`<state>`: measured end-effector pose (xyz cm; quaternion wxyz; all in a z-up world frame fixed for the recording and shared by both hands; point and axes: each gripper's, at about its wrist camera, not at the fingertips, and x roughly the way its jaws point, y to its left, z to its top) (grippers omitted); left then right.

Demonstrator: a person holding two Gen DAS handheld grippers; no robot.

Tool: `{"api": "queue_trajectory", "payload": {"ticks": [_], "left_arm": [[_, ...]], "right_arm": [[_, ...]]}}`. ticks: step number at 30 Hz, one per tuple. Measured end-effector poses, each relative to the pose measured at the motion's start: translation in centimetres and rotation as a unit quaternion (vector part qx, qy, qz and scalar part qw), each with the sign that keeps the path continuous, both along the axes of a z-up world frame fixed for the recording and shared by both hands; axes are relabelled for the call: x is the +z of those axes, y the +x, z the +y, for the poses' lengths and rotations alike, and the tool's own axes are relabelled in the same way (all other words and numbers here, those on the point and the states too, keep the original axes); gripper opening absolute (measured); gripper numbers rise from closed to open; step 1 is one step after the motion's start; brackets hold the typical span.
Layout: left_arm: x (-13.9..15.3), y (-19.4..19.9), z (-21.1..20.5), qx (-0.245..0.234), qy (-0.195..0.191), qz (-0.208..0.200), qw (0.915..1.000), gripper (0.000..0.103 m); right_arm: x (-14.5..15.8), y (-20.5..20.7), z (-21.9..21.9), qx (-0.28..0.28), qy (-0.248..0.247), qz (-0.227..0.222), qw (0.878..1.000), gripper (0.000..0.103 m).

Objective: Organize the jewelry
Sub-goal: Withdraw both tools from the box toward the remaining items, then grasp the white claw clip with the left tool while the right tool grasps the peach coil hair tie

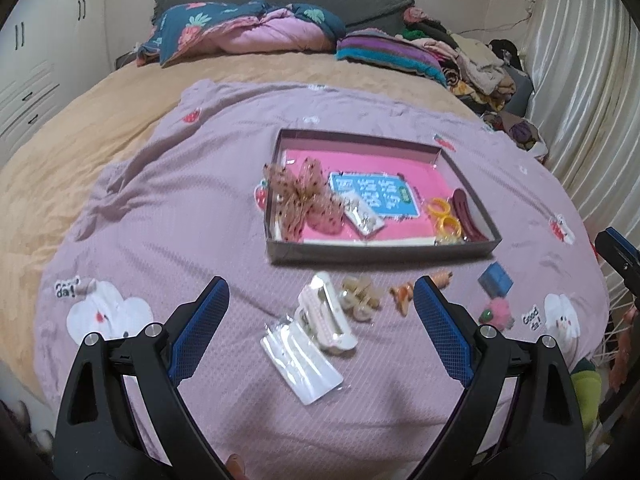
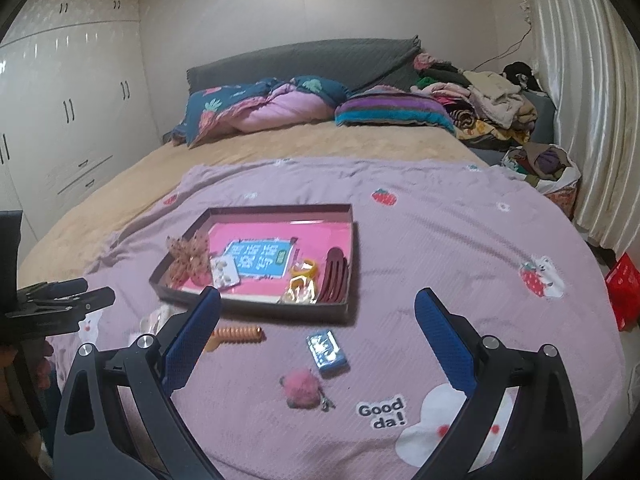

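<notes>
Both grippers, left [image 1: 320, 312] and right [image 2: 318, 320], hang spread and empty over my lilac bedspread [image 1: 160, 208]. Next I'd pinch what looks like a cream hair claw [image 1: 326, 314] and carry it to the shallow dark cardboard tray [image 1: 460, 164].

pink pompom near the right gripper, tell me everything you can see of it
The pompom is a small, round, fluffy pink ball, fur-like in look, with a small metal clasp at one side. It lies loose on the purple blanket, outside the tray, just in front of the blue box and apart from it. The right gripper hangs open above, not touching it.
</notes>
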<state>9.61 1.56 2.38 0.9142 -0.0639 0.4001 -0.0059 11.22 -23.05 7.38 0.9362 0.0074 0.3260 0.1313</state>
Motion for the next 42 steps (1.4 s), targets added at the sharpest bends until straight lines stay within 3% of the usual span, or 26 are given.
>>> {"api": "queue_trajectory", "payload": {"ticks": [23, 31, 42], "left_arm": [[-5.7, -1.2, 2.9, 0.019, 0.0, 0.06, 0.998, 0.086], [-6.6, -1.1, 3.2, 0.006, -0.016, 0.065, 0.9977, 0.086], [-8.5, 2.2, 1.2, -0.035, -0.027, 0.094, 0.9946, 0.086]], "right_arm": [[-5.6, -0.6, 6.1, 0.074, -0.042, 0.072, 0.994, 0.097], [-7.6, 0.2, 8.0, 0.089, -0.058, 0.095, 0.99, 0.097], [-9.8, 3.0, 7.9, 0.077, -0.068, 0.116, 0.988, 0.097]]}}
